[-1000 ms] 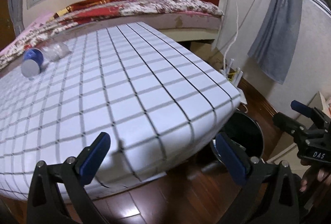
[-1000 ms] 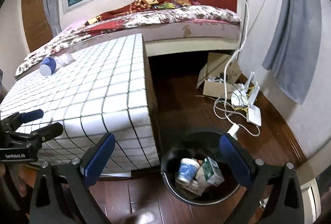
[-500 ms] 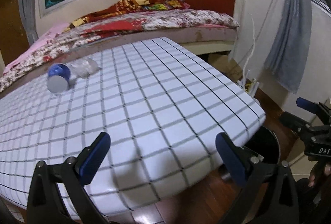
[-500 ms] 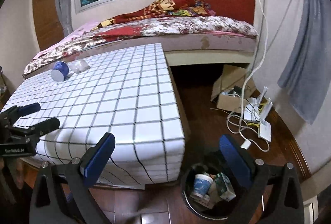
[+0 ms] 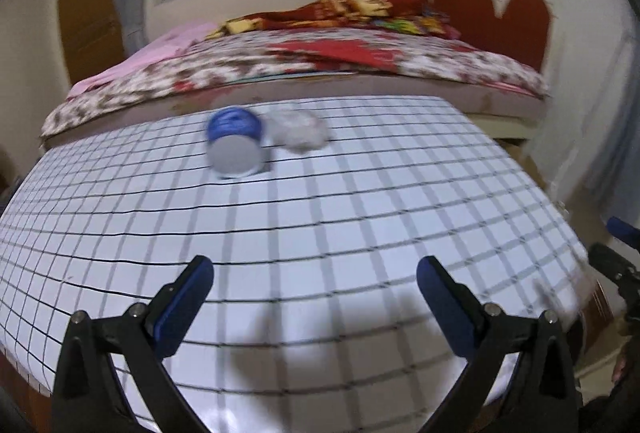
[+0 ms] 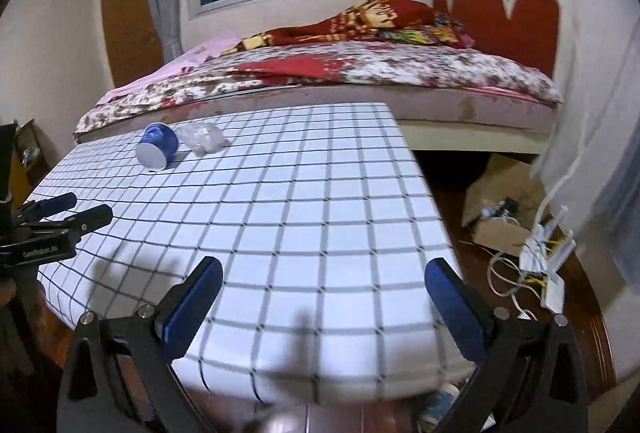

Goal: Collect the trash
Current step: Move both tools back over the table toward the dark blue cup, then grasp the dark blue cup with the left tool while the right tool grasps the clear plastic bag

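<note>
Both grippers have risen from the bin toward the grid-covered bench (image 5: pixel 320 233). Their jaws are released, empty. The blue paper cup (image 5: pixel 234 141) and crumpled clear plastic (image 5: pixel 298 131) lie touching at the far edge; next comes reaching them.

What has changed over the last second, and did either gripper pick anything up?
Both grippers, left and right, rose from beside the bin to face the checked table; the bin slid almost out of view. Nothing was grasped; both stay open. The blue cup and crumpled plastic haven't moved.
</note>
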